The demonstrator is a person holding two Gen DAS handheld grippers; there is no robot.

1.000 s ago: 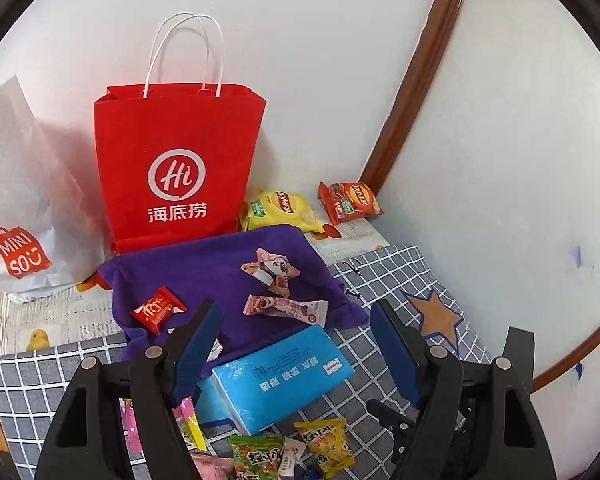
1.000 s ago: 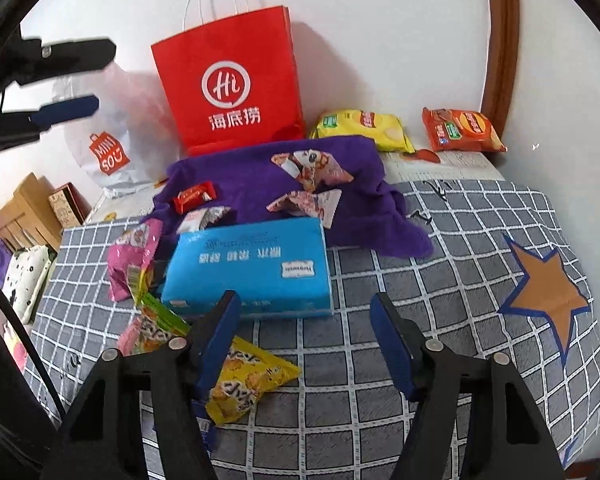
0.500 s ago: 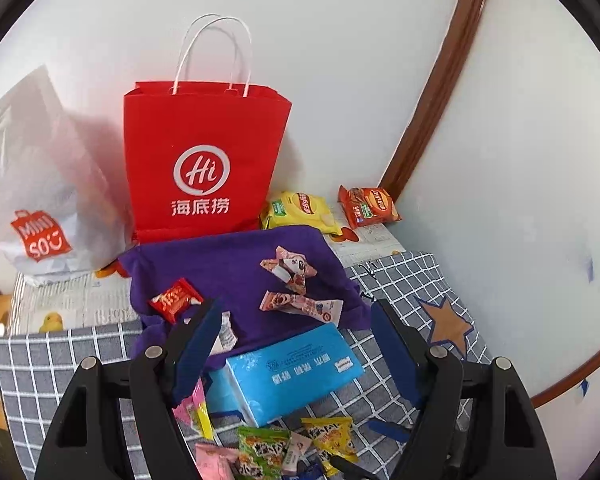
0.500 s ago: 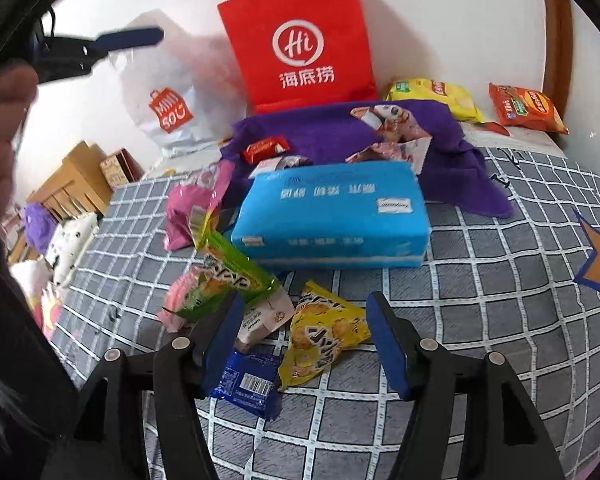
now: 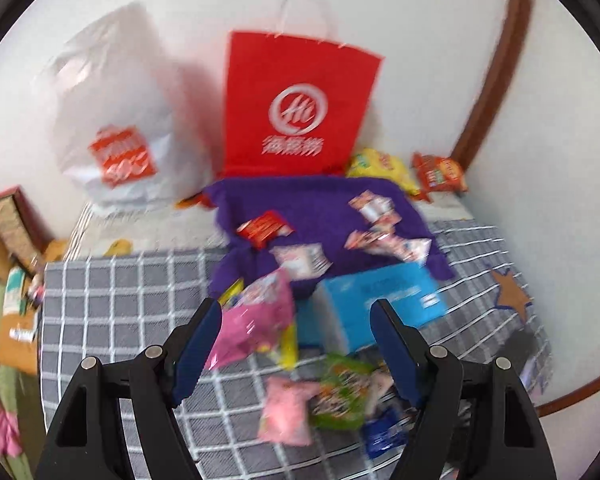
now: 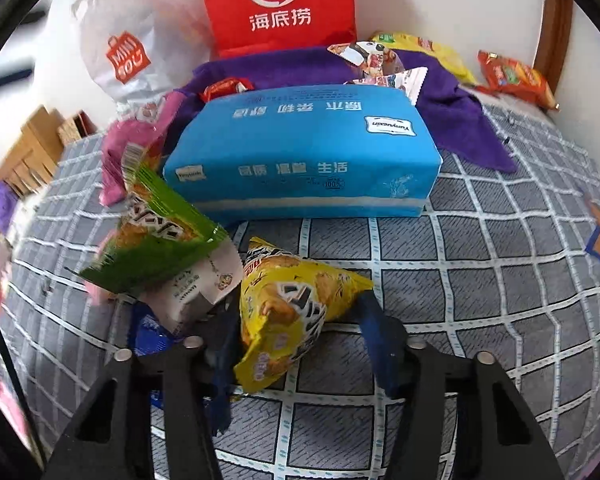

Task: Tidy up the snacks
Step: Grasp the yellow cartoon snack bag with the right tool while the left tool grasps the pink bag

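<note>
Snack packets lie scattered on a grey checked bedspread [image 6: 480, 280]. A yellow snack packet [image 6: 296, 308] rests on it between the fingers of my right gripper [image 6: 296, 306]. The jaws are closing, with the pads close at its two sides, and the packet is not visibly squeezed. Beside it lie a green packet [image 6: 156, 240], a white packet [image 6: 196, 288] and a small blue packet [image 6: 148, 336]. My left gripper [image 5: 296, 320] hangs open above a pink bag [image 5: 256, 320] and holds nothing. That view is blurred.
A blue tissue pack [image 6: 300, 148] lies behind the yellow packet. Beyond it is a purple towel [image 6: 460, 120] with small packets on it. A red paper bag [image 6: 280, 0] and a white plastic bag [image 6: 128, 48] stand against the wall. Yellow chips [image 6: 420, 46] and orange chips [image 6: 516, 76] lie back right.
My right gripper has sunk onto the yellow packet and its jaws have narrowed around it. My left gripper has dropped and swung left, from over the tissue pack to over the pink bag.
</note>
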